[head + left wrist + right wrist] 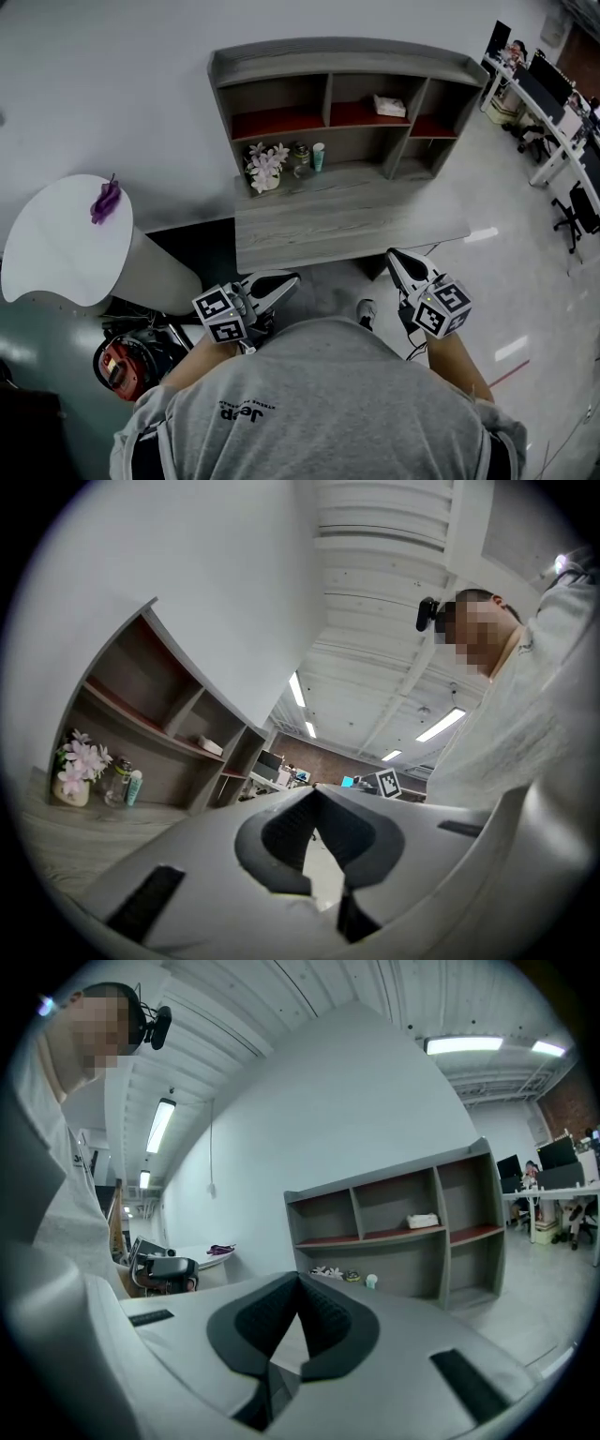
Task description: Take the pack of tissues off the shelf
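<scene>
The pack of tissues [389, 106] is a small white packet lying on the red board in the middle compartment of the grey wooden shelf [347, 66]. It also shows in the left gripper view [210, 747] and the right gripper view [423, 1221]. Both grippers hang low in front of the desk [337, 220], well short of the shelf. My left gripper [289, 279] [314, 790] has its jaws together with nothing in them. My right gripper [393, 255] [300, 1279] is shut and empty too, and points toward the shelf.
A vase of pale flowers [265, 169], a jar [301, 155] and a small green bottle [319, 157] stand on the desk under the shelf. A white round table [56, 244] with a purple object [105, 202] is at the left. Office desks and chairs [553, 122] line the right.
</scene>
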`<state>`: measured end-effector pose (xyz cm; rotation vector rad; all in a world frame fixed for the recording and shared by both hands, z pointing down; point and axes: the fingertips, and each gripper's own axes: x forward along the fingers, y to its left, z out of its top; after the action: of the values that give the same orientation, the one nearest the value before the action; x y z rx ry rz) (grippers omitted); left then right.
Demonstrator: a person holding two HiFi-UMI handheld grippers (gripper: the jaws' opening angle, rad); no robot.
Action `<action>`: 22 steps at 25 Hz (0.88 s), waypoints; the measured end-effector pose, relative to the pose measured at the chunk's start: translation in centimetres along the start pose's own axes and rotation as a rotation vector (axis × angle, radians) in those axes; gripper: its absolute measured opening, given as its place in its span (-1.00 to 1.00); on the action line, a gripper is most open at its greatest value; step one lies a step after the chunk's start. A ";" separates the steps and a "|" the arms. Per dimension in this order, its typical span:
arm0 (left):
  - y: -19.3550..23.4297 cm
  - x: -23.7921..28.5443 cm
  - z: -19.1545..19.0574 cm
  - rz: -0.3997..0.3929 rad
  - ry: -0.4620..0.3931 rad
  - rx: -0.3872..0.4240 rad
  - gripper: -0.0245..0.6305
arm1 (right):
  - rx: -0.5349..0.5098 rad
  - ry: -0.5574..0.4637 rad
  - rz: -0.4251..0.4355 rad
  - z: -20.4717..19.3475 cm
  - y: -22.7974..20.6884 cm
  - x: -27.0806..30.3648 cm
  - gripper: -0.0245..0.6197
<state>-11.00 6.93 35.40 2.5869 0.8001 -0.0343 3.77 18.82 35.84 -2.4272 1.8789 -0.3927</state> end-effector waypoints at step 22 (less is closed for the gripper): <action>21.5 28.8 5.1 0.184 -0.025 0.061 -0.85 | -0.151 0.024 0.242 8.8 -32.1 18.3 -0.90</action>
<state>25.20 4.26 35.03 2.7008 0.5577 -0.0365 40.37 8.70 36.56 -2.2487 2.2555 -0.2767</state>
